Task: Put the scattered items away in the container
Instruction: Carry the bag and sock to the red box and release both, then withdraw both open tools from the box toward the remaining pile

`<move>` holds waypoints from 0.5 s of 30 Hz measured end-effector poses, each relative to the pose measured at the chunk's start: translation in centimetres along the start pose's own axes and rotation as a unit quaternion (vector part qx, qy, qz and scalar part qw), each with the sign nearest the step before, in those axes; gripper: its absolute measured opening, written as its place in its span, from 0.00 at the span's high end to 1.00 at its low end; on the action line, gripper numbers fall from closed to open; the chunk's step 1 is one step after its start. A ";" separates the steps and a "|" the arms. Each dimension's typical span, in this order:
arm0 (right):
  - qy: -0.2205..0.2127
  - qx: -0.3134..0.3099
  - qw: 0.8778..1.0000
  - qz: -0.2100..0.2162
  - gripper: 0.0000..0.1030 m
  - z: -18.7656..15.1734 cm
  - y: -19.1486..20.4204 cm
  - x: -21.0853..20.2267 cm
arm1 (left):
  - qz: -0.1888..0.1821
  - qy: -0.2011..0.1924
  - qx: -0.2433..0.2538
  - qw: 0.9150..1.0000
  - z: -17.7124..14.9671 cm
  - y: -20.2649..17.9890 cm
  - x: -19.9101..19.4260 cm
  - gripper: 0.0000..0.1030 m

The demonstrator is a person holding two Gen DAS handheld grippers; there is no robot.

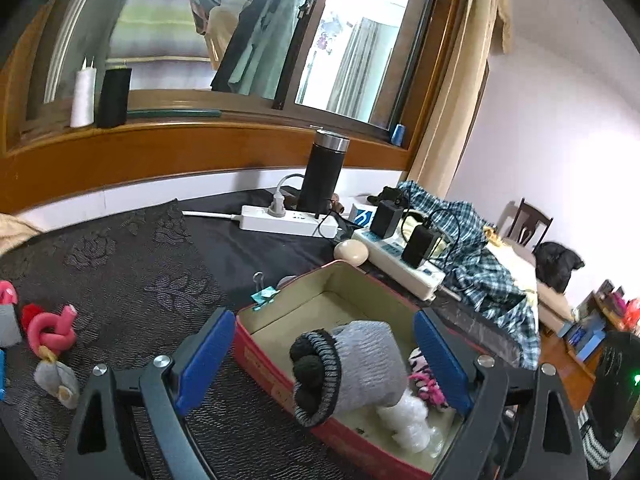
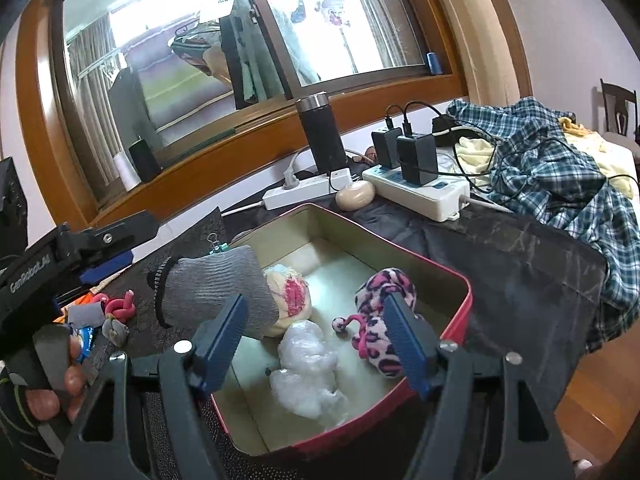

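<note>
The red tin container sat on the dark-clothed bench and was already partly filled: a pink leopard-print plush, a crumpled clear plastic wad and a cream-and-pink soft item lay inside, while a grey knitted sock was draped over the tin's left wall, half in and half hanging out. The left hand-held gripper stood wide, its pads either side of the sock without pressing on it; the right hand-held gripper was also parted, empty, above the tin's near end. Still out on the cloth were a pink knotted toy, a small grey pouch, a teal binder clip and some pieces at the frame edge. By my reckoning, roughly half remained.
</note>
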State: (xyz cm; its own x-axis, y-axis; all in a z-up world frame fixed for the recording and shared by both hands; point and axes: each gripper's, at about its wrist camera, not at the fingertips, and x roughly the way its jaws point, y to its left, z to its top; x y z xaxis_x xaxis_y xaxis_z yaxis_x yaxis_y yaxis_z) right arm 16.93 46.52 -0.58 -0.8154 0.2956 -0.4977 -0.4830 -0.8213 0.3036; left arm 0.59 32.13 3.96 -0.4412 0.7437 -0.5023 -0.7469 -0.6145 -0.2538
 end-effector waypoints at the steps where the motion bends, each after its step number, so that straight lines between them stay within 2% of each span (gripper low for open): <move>1: 0.000 0.001 1.000 0.001 0.28 0.0 0.0 0.1 | 0.005 0.004 0.007 1.000 -0.1 0.0 0.0 0.10; 7: 0.001 0.012 1.000 0.009 0.28 -0.3 -0.4 0.8 | 0.012 0.035 0.038 0.999 -1.5 -0.2 0.0 0.10; 11: 0.007 0.016 1.000 0.009 0.28 -0.4 -0.6 1.3 | 0.027 0.061 0.082 0.994 -2.4 -1.2 1.8 0.10; 15: 0.002 0.019 1.000 0.004 0.28 -0.2 -1.0 1.1 | 0.073 0.056 0.117 0.989 -1.9 -1.5 4.0 0.10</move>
State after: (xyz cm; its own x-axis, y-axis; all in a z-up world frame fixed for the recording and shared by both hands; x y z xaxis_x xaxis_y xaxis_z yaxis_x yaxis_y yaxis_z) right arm 16.57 47.57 -1.62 -0.8184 0.2863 -0.4982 -0.4878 -0.8043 0.3392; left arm 0.94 35.53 0.73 -0.5043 0.6106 -0.6107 -0.7803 -0.6251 0.0194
